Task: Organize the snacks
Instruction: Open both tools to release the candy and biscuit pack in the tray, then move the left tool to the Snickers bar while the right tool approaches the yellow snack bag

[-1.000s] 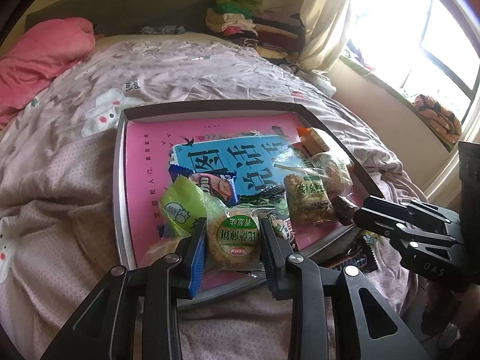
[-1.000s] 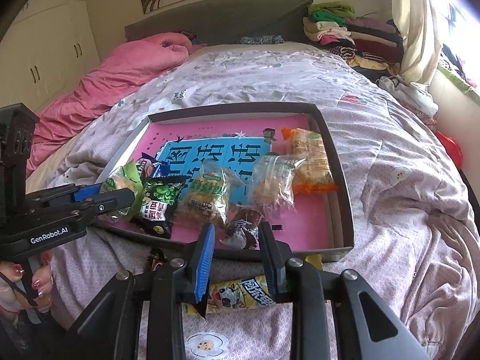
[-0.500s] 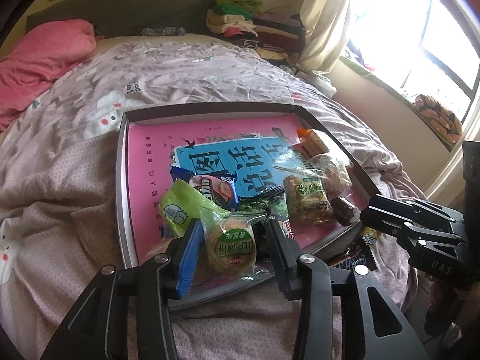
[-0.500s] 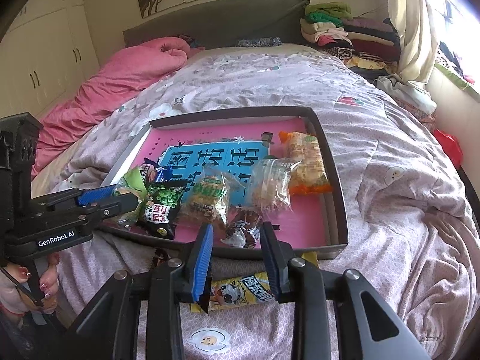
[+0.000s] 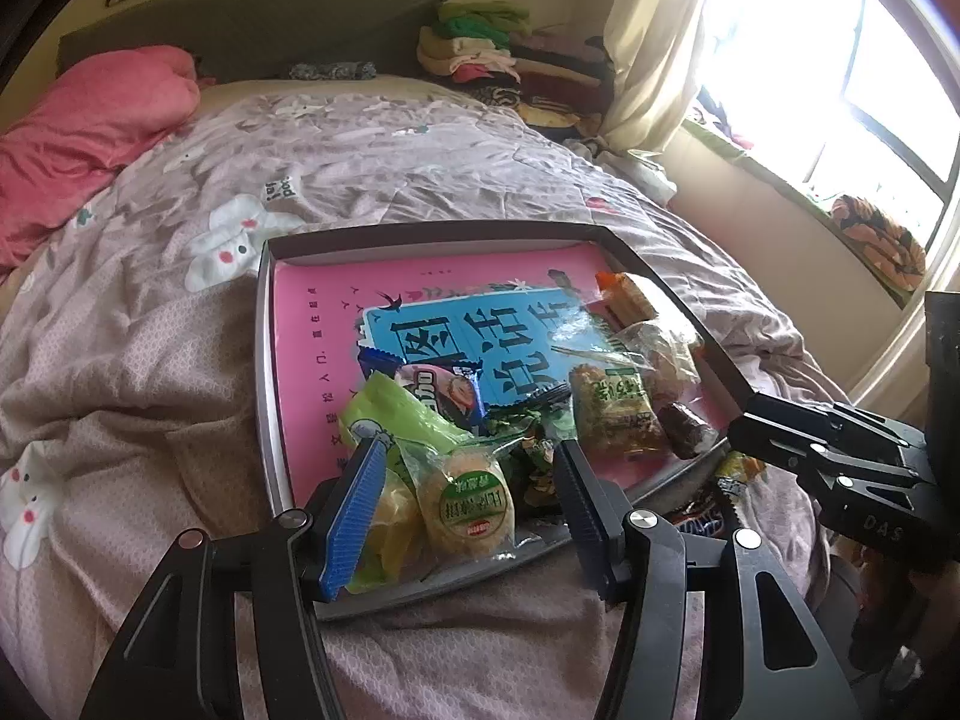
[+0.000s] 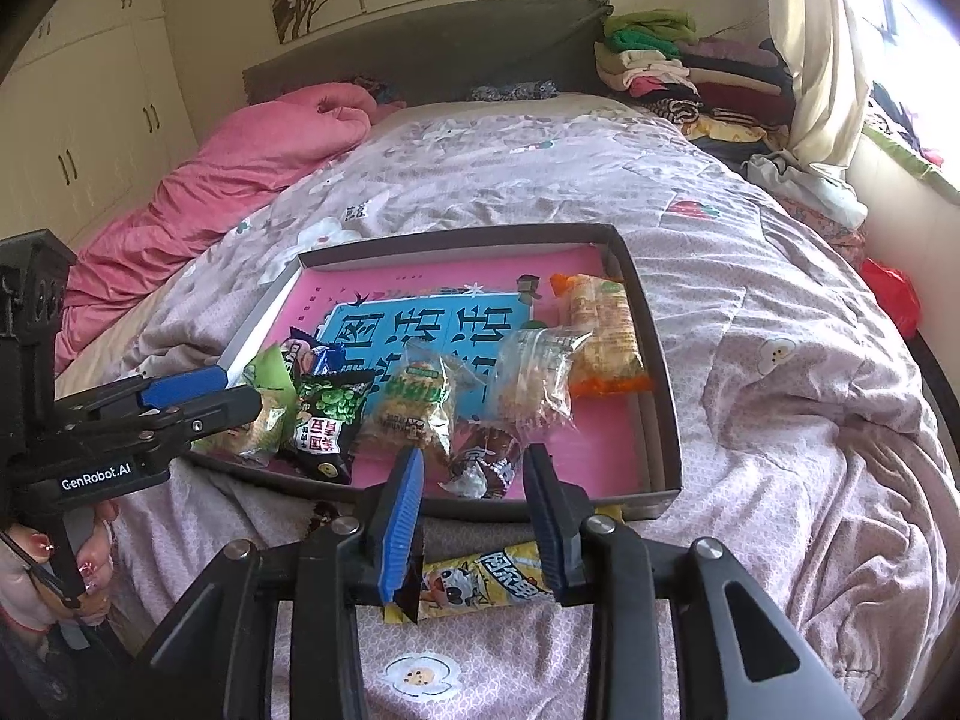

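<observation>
A shallow grey box (image 5: 263,396) (image 6: 660,360) with a pink and blue printed floor lies on the bed and holds several wrapped snacks. My left gripper (image 5: 467,462) is open over the box's near edge, its fingers apart on either side of a round cake with a green label (image 5: 471,501), which lies in the box. My right gripper (image 6: 474,474) is open and empty above the box's front wall, near a brown wrapped candy (image 6: 486,462). A yellow cartoon snack packet (image 6: 486,579) lies on the bedsheet outside the box, just under the right gripper.
The box rests on a rumpled lilac bedsheet (image 6: 780,420). A pink quilt (image 6: 252,156) lies at the far left, folded clothes (image 6: 672,66) at the headboard's right. A dark snack packet (image 5: 708,513) lies outside the box by the bed's edge.
My left gripper opened and let go of the green-label cake, which now lies in the box. It drew back a little. My right gripper spread somewhat wider and stayed near the box's front wall.
</observation>
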Motion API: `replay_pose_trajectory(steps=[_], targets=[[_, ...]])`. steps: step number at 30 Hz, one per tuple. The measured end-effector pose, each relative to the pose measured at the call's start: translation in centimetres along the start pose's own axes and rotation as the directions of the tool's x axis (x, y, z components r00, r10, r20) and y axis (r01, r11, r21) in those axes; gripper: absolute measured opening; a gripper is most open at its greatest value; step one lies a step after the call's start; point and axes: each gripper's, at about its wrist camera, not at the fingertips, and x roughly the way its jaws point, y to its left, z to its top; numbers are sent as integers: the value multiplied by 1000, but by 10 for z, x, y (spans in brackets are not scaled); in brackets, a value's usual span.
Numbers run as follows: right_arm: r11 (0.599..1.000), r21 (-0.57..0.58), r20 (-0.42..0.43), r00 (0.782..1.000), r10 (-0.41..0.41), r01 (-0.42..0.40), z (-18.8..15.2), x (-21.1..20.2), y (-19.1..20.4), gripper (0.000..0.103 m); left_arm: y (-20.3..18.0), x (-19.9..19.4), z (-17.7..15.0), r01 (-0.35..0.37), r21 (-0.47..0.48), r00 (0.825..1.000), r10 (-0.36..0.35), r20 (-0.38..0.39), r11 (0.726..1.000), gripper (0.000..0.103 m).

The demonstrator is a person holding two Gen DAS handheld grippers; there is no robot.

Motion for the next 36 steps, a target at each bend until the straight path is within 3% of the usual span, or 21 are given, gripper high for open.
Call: replay_pose_trajectory(steps=[6,10,23,36], targets=[[1000,14,11,1000,0,-1,1,-5,-3,36,-3,-10,1,8,13,1000,-8,11,1000,64],[999,32,15,1000,7,-7,2,-10,-7,40,-5,-18,0,24,23,999,-24,21,999,72],[996,80,46,999,22,-25,4,-31,-17,45,-24,-38,-5,86,104,995,-91,47,991,74],[993,118,23,999,27,-29,-9,-40,-20,45,-53,-34,-18,107,230,994,-110,2,967,74]])
